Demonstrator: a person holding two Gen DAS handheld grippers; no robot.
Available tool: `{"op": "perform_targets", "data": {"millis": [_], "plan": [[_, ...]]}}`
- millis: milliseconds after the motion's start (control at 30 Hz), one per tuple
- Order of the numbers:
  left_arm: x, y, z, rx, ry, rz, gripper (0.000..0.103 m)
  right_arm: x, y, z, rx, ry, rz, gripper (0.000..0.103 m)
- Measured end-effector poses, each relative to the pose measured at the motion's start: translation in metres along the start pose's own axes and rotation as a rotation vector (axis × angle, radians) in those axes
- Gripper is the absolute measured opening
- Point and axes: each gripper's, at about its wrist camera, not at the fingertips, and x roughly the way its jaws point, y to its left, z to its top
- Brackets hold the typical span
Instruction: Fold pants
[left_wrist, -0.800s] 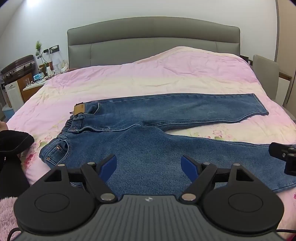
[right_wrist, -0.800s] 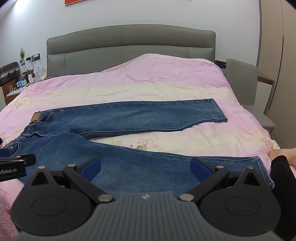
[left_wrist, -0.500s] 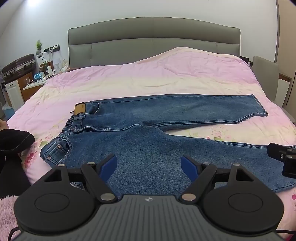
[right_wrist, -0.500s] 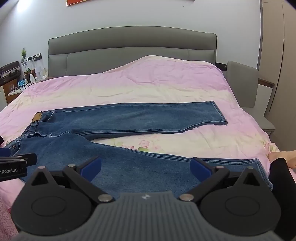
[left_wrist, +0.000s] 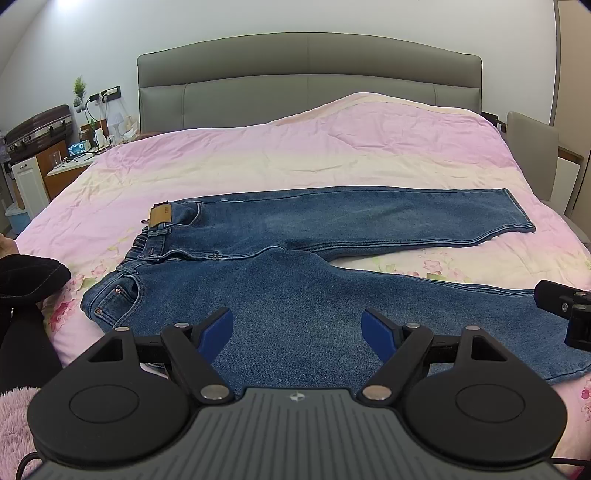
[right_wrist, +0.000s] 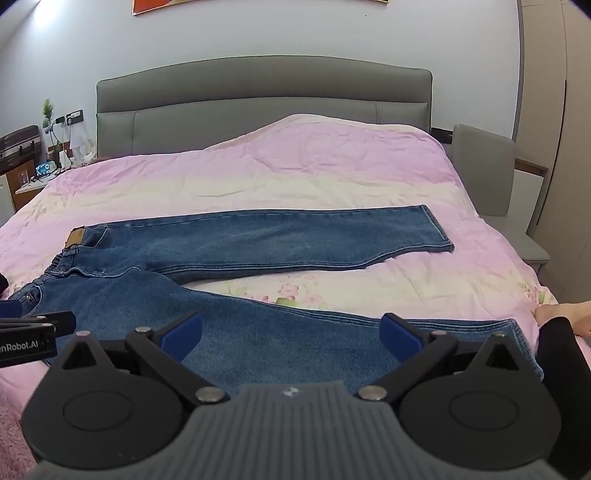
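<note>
Hardly shifted since earlier — blue denim jeans (left_wrist: 295, 236) flat, limp, weighty; left gripper (left_wrist: 297, 328), right gripper (right_wrist: 291, 332) agape, empty — grab near hem and waistband.

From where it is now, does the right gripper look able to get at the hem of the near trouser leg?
Probably yes: the right gripper hangs open over the near leg, and its hem lies flat and uncovered just to its right.

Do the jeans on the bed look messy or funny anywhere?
A little. The jeans lie flat on the pink quilt, but the two legs are splayed apart in a V instead of lying together, and the waistband is bunched. Nothing looks torn or spilled. Both claws, left and right, are open, holding nothing.
</note>
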Motion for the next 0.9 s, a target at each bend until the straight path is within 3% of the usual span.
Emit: {"op": "perform_targets", "data": {"millis": [900], "plan": [[-0.0018, 0.0019, 0.0012, -0.002, -0.001, 0.005, 0.092, 0.0034, 0.0008, 0.0018, -0.008, 0.019, 0.021, 0.098]]}}
